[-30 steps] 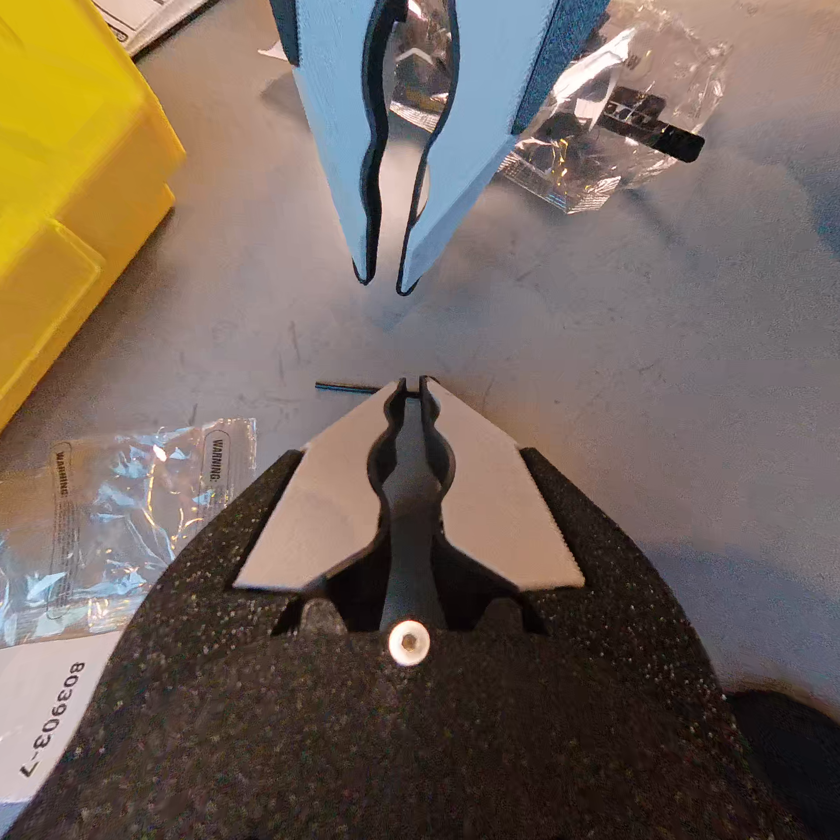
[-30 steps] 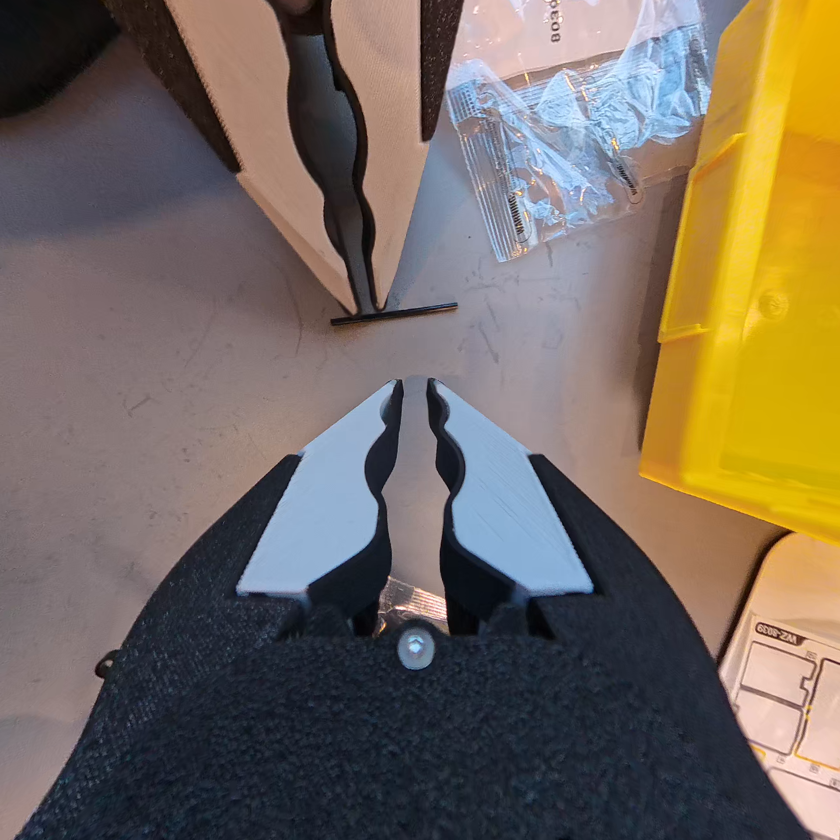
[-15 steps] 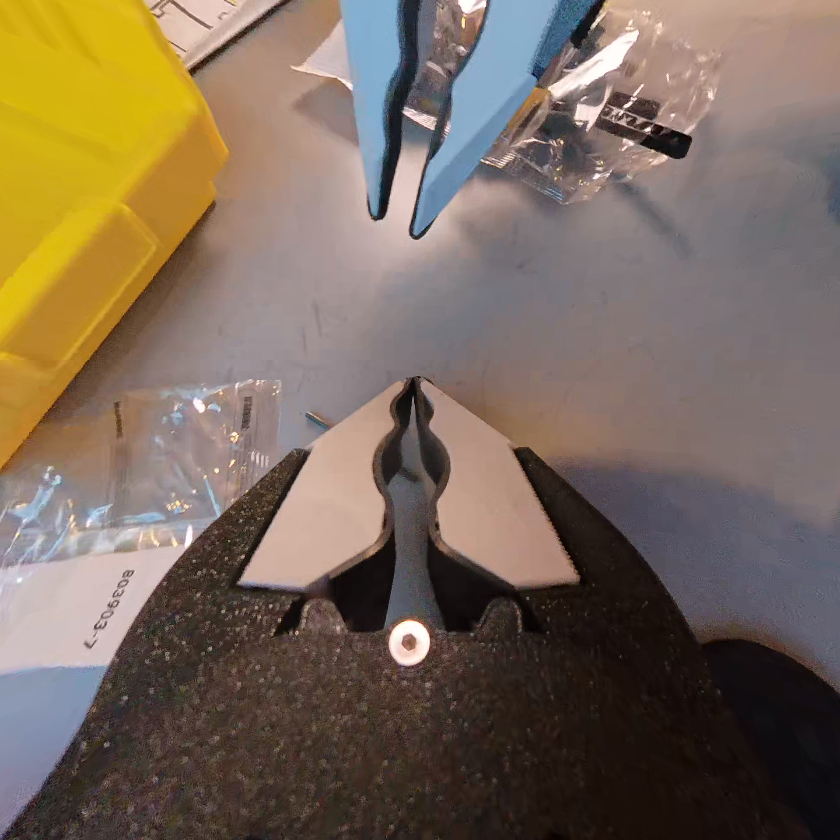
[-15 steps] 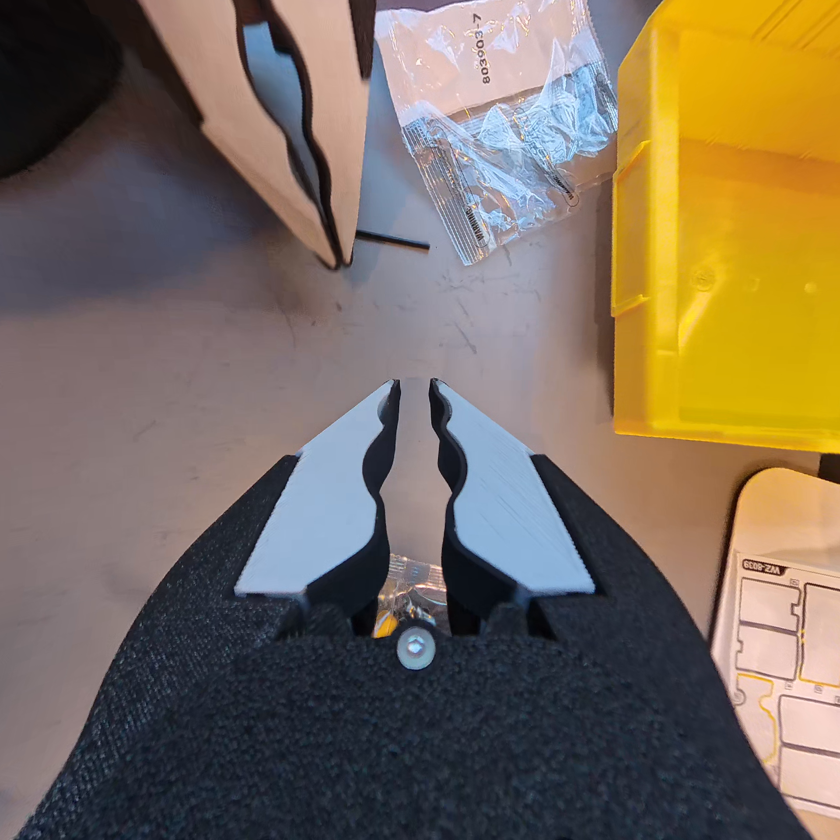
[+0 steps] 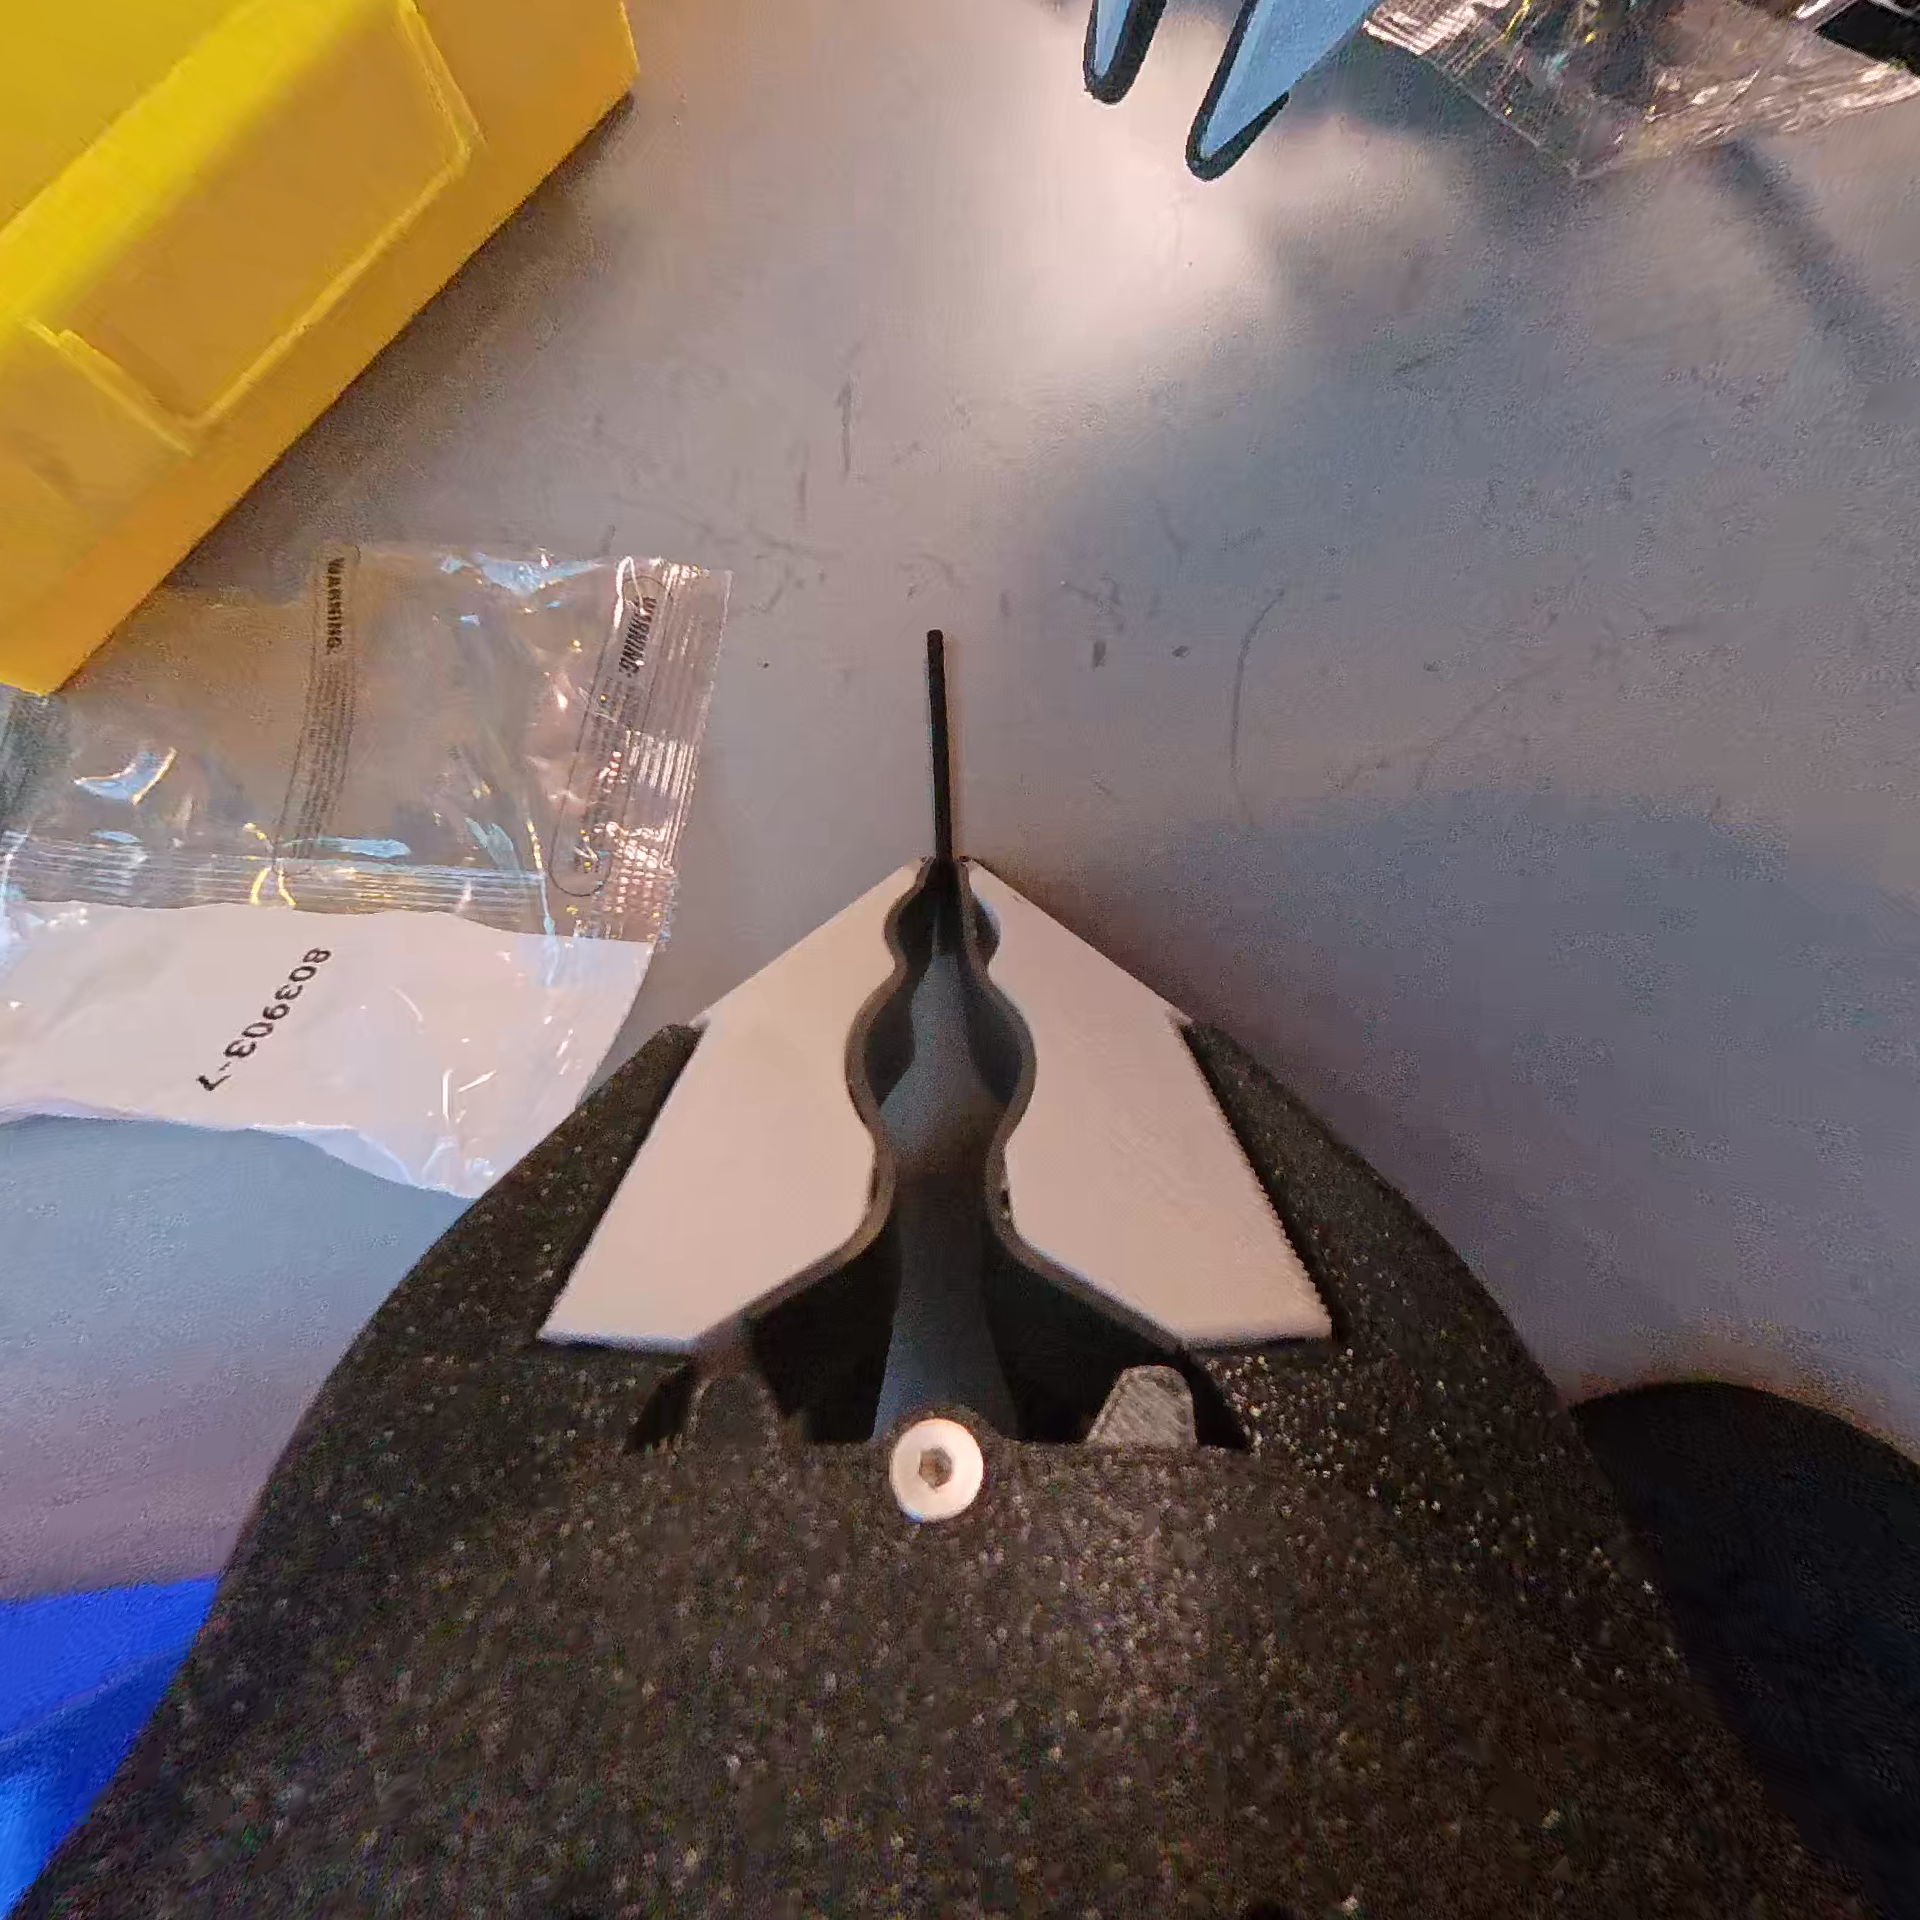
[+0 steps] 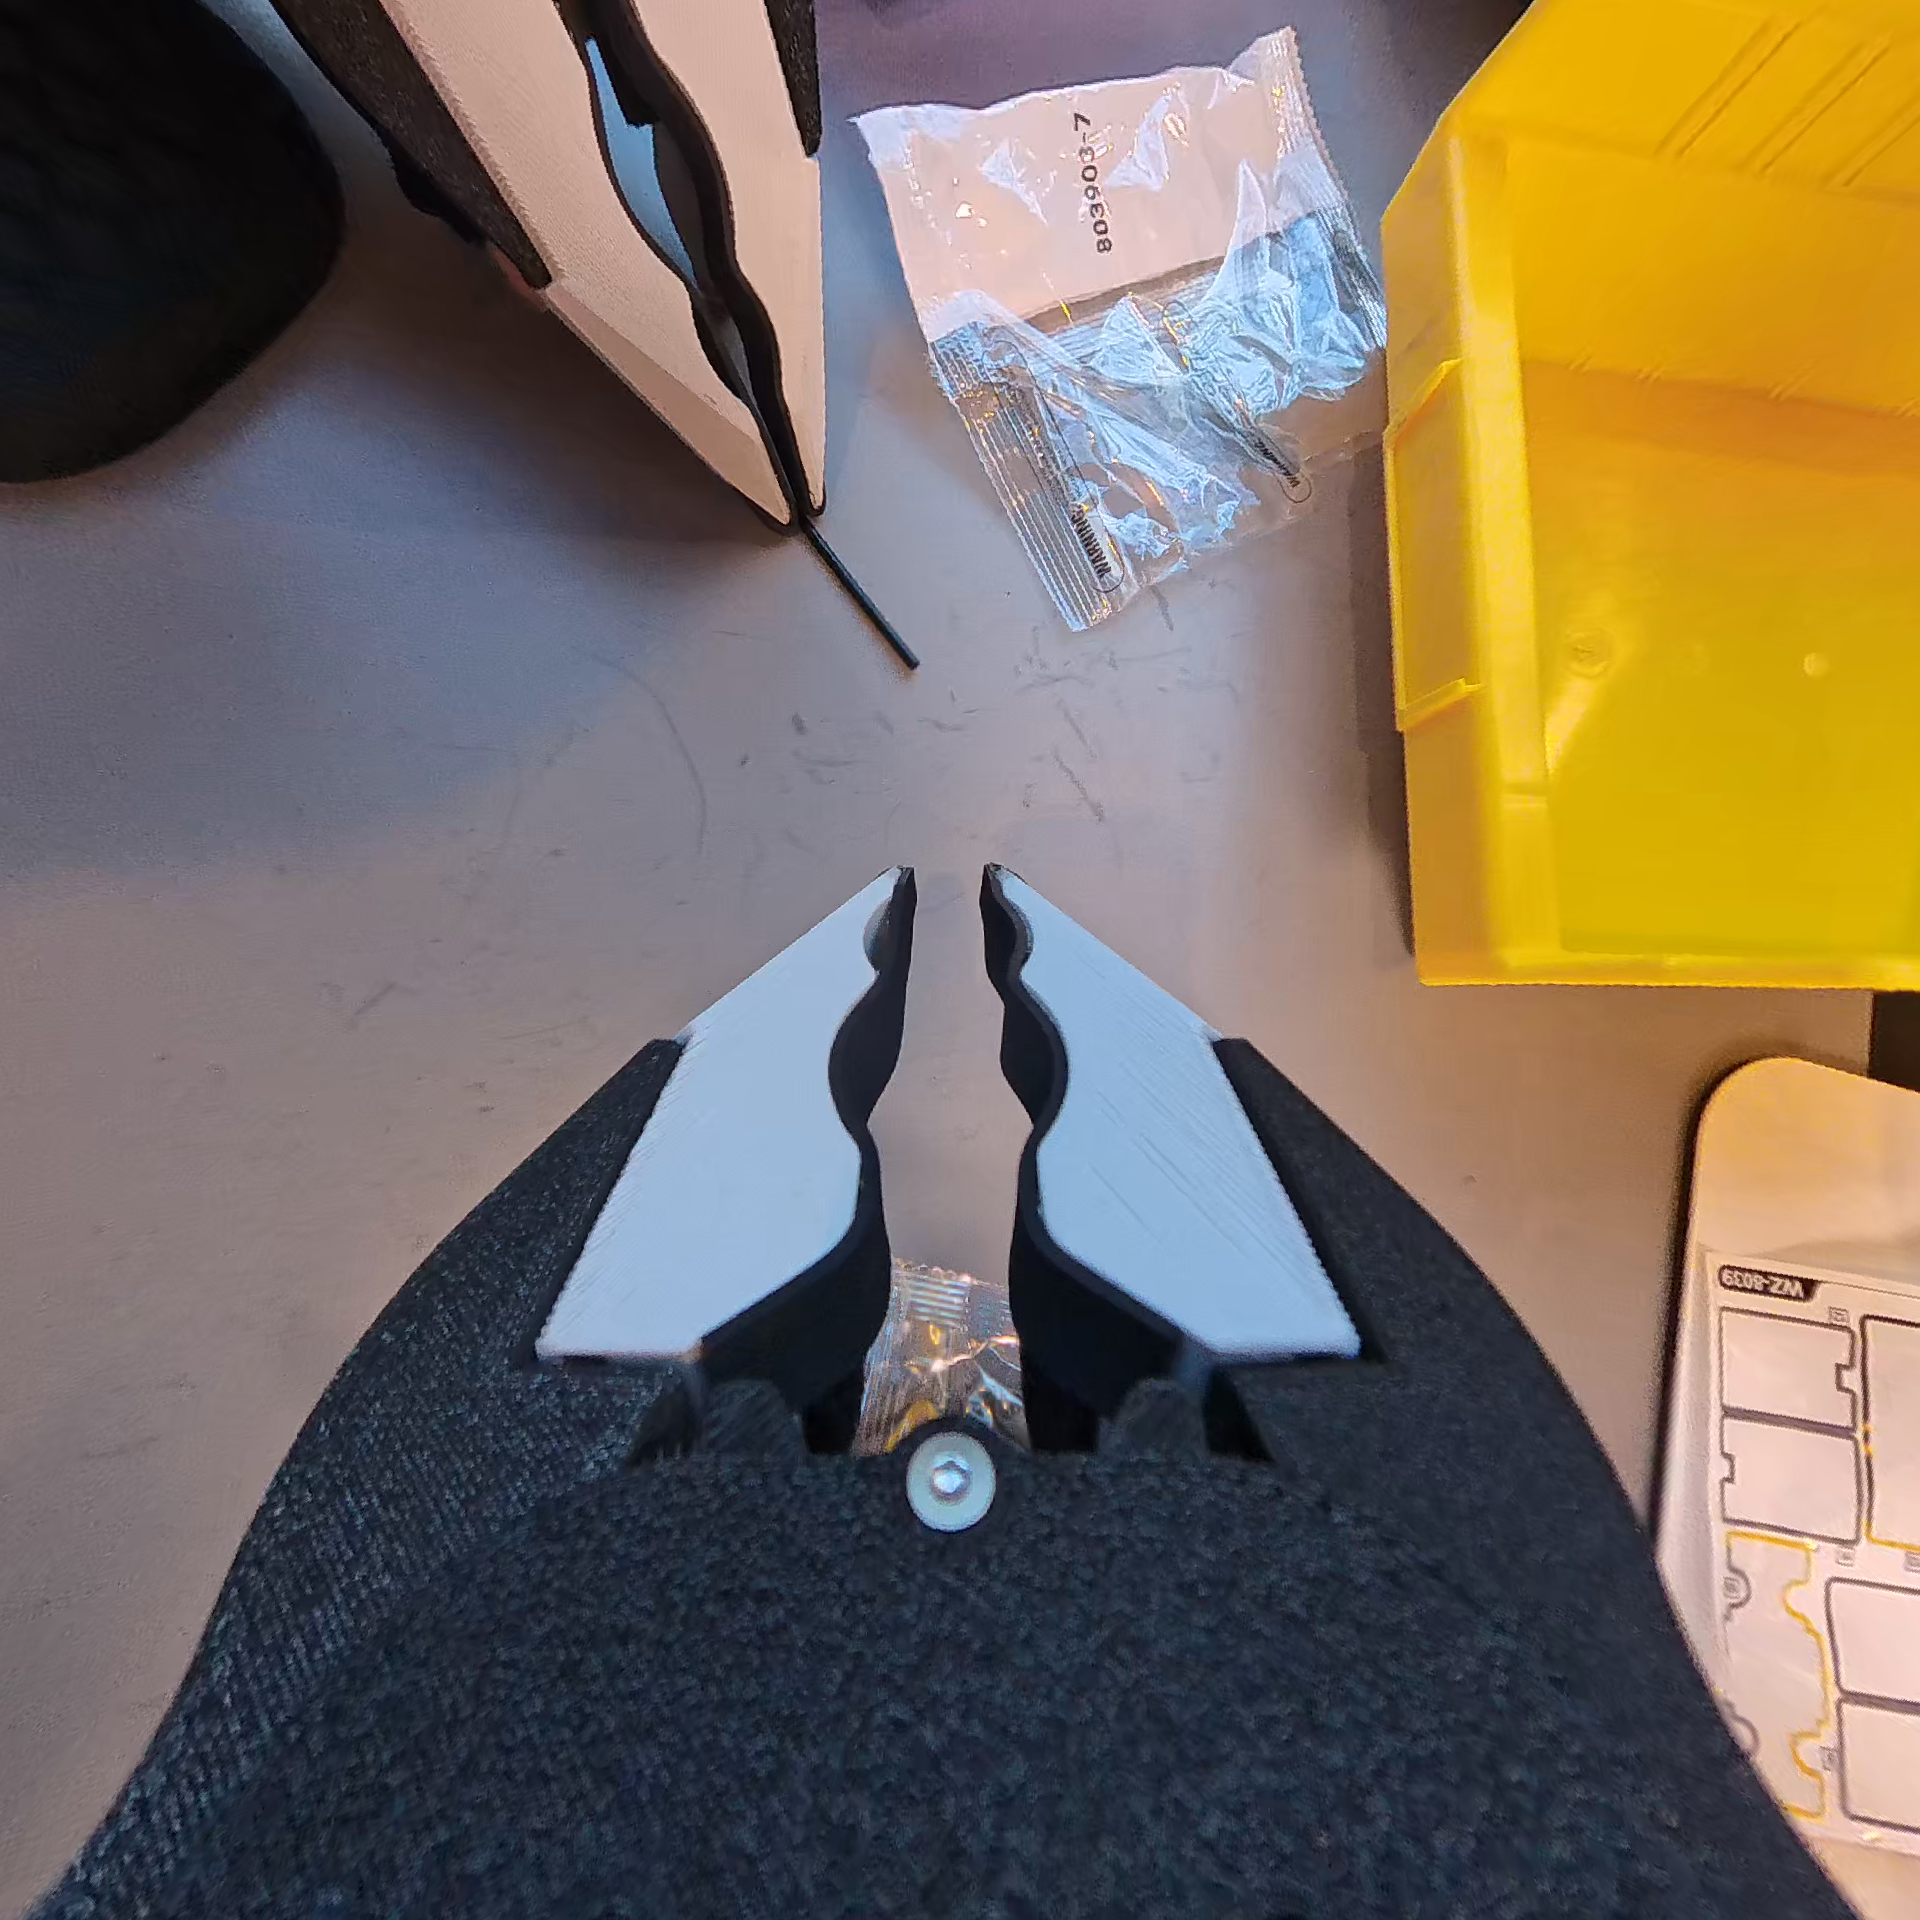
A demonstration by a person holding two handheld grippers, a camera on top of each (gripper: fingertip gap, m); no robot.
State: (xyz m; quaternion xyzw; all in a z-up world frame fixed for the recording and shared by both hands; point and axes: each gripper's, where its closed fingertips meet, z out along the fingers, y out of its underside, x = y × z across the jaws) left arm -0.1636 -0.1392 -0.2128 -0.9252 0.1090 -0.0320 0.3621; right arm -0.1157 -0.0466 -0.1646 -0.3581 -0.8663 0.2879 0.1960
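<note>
Thin black rod point(image 5: 938, 748), pinched by its near end between the very tips of the left gripper point(image 5: 940, 864), jaws shut on it; sticks straight out ahead along the fingers, above the scuffed grey table point(image 5: 1351, 520). Seems a slight hold, only the tips biting, so likely to swivel or slip: best kept squeezed firmly, moved slowly and held clear of the tabletop. Just to the left, flat on the table, a clear plastic bag point(image 5: 416, 748) with a white printed panel; beyond it a yellow bin point(image 5: 208, 260). Farther ahead, well apart from the rod, the right gripper point(image 6: 949, 873), fingers a little apart and holding nothing, hanging over bare table with a crinkled bag of small parts point(image 6: 940, 1361) showing beneath its base and a printed sheet point(image 6: 1818, 1507) off to its right. Against a second ago: rod then flat on the table, crosswise at the left fingertips, now lifted and turned to point forward; half a second ago mostly hidden under the fingers. Right gripper then close opposite, now drawn back to the far edge, its gap about the same.
</note>
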